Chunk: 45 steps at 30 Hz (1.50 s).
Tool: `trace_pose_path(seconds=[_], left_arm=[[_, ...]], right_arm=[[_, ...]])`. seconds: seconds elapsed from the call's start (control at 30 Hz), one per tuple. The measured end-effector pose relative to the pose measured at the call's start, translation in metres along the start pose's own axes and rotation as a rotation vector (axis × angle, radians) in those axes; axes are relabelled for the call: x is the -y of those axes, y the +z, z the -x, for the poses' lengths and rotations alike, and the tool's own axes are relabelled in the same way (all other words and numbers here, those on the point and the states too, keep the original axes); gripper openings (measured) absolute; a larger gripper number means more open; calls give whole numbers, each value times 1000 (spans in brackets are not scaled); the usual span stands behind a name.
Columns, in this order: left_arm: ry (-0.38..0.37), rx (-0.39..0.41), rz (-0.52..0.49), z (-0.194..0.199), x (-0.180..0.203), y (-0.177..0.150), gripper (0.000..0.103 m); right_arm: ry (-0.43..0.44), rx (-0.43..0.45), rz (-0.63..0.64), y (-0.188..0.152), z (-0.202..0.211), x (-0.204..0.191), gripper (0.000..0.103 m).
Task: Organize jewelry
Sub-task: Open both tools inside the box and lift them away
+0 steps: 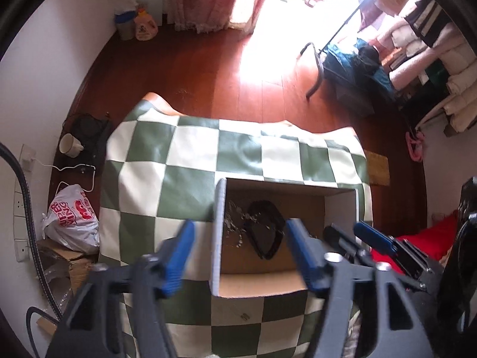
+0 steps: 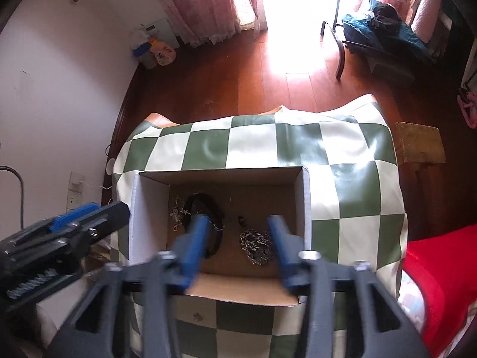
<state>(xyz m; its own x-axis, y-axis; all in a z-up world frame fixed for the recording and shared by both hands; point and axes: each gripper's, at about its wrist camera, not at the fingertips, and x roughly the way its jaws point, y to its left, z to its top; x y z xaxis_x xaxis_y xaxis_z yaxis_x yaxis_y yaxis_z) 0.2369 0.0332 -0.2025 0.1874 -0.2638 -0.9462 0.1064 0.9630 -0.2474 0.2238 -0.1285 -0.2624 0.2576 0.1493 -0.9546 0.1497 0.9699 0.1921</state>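
An open cardboard box (image 2: 307,197) stands on a green-and-white checked cloth (image 2: 253,146). Inside lie a black cord bracelet (image 2: 205,205), a silver charm chain (image 2: 176,214), a coiled metal chain (image 2: 258,246) and a small dark bead (image 2: 242,220). My right gripper (image 2: 238,238) is open and empty above the box's near half. My left gripper (image 1: 240,244) is open and empty, straddling the box's left wall (image 1: 219,223), with the black bracelet (image 1: 265,232) and silver chain (image 1: 235,223) ahead of it. The right gripper also shows in the left wrist view (image 1: 351,232).
The box rim (image 1: 286,186) stands high around the jewelry. A red cloth (image 2: 441,283) lies at the right. A small silver piece (image 2: 197,316) lies on the cloth before the box. Wooden floor, a white bag (image 1: 71,220) and a chair (image 2: 372,41) surround the table.
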Motion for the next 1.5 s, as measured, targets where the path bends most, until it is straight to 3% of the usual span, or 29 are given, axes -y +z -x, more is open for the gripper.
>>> trace_pose_path(seconds=[0.07,0.2,0.5,0.7,0.9,1.07,1.5], left_arm=[[2,6,6,3,-2,2,78],[34,25,-18,9,0,5,101],[176,158,-89,37,6,-5,103],[286,199,-118,42,3,-26,103],[320,136,-100,40,-4,-53,103],[335,113,-93,50,-3,-72,103],[382,215,-108,124,18,-100,103]], right_arm=[[-3,-2,-6,-1,1,1,72],[-43,3,6,-5,8,-1,82],[-205,10,21,-21,27,-2,96],[-201,-27,-15,-40,34,5,96],[-184,-53,-43,-65,41,11,96],[-191,-24,-34,-78,60,8,96],[-177,117,-1,-87,150,-9,96]])
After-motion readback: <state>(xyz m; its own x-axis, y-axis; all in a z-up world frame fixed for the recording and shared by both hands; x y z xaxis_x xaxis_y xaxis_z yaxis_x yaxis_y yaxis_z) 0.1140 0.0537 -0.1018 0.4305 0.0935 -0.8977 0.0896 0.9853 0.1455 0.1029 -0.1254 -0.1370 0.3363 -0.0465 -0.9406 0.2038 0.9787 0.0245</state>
